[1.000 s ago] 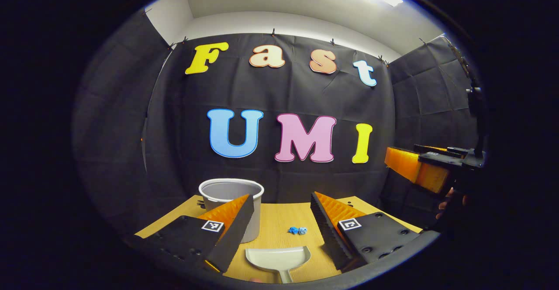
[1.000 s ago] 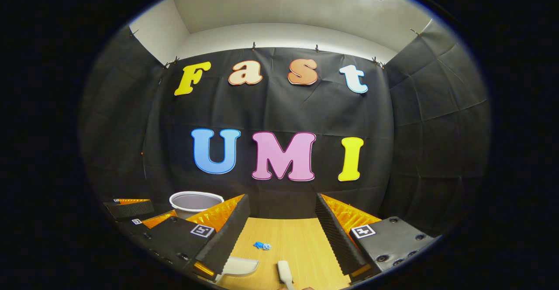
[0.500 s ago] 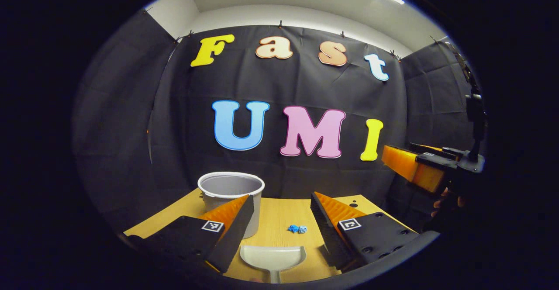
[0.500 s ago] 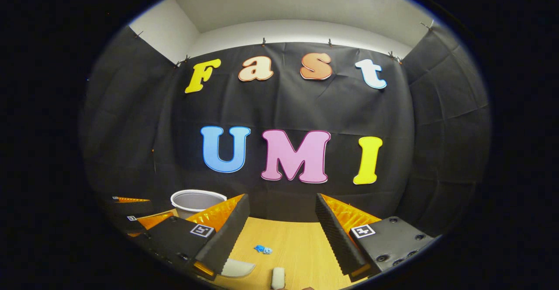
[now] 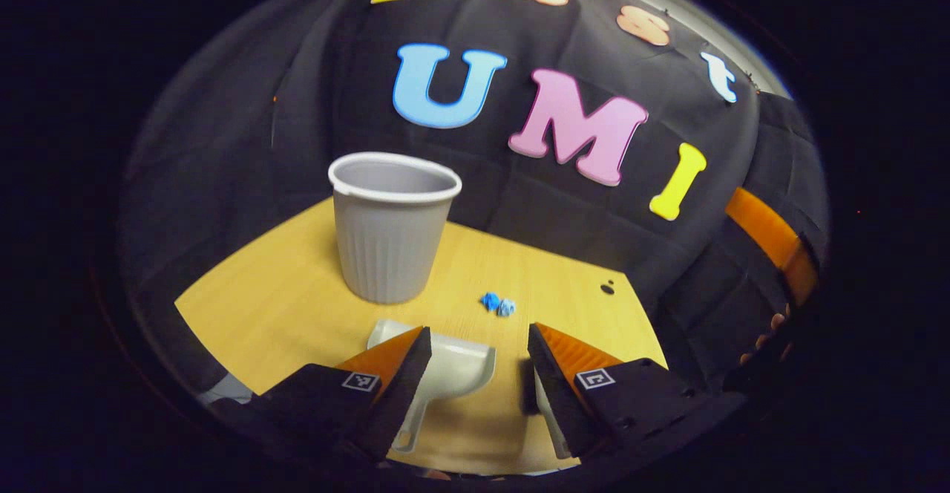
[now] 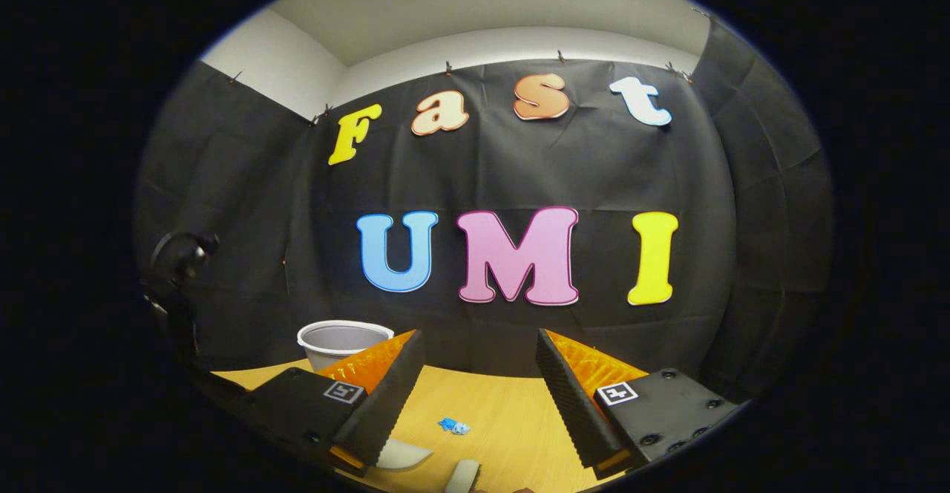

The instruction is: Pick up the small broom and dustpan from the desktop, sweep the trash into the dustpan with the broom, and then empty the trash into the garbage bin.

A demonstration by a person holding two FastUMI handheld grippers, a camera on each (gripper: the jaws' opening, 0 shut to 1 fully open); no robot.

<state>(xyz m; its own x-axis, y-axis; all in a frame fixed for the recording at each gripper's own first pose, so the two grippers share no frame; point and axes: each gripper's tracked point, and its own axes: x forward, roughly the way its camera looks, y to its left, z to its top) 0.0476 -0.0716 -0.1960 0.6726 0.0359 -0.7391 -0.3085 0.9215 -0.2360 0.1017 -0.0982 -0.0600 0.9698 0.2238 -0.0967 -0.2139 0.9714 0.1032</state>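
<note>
The left tongs hang low over the wooden tabletop with their fingers spread wide and nothing between them. Just below and between them lies the white dustpan, flat on the wood, its handle pointing back toward the camera and its mouth facing the grey garbage bin, which stands upright a little farther on. A small blue scrap of trash sits on the tabletop to the right of the bin, apart from the dustpan's edge. At the far right edge of the left gripper view, part of the other gripper shows with fingers of a hand around it. The right tongs are also spread and hold nothing; below them the blue trash lies on the wood, a corner of the dustpan peeks out by the left finger, and the pale end of the broom shows at the bottom.
</note>
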